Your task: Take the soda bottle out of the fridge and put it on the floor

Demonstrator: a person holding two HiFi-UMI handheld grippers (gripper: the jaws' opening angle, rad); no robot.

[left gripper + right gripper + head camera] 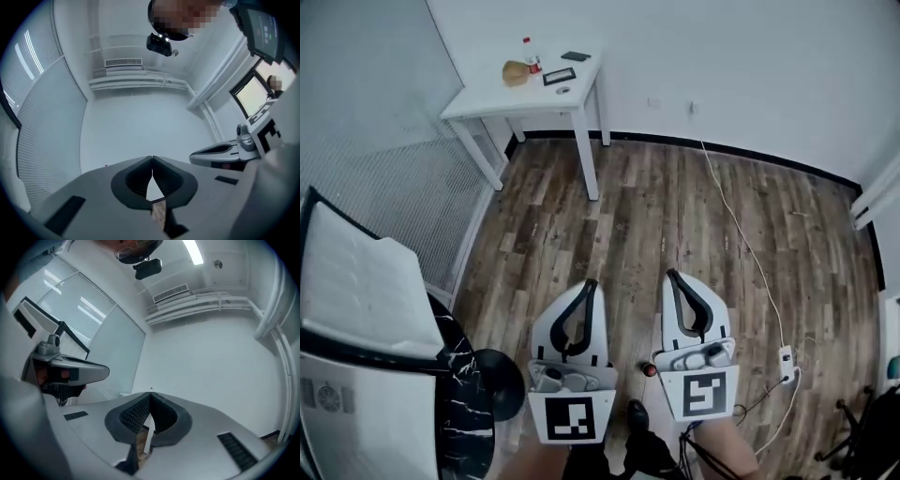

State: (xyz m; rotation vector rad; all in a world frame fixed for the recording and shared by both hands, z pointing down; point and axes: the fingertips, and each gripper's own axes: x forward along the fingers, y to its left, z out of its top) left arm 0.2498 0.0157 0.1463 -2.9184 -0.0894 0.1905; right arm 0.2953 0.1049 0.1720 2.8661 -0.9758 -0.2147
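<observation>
as its jaws meet, the right hand-held gripper point(673, 275) holds nothing.

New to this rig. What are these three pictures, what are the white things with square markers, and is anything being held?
There is no robot here. A person holds a tool in each hand: the left tongs and the right tongs. The head view looks down from a camera on the person's head. The other two cameras ride on the tools and look along their jaws. Both tongs are closed and empty, above the wooden floor. On the white table stands a small red-capped bottle, beside a few flat dark items.
</observation>
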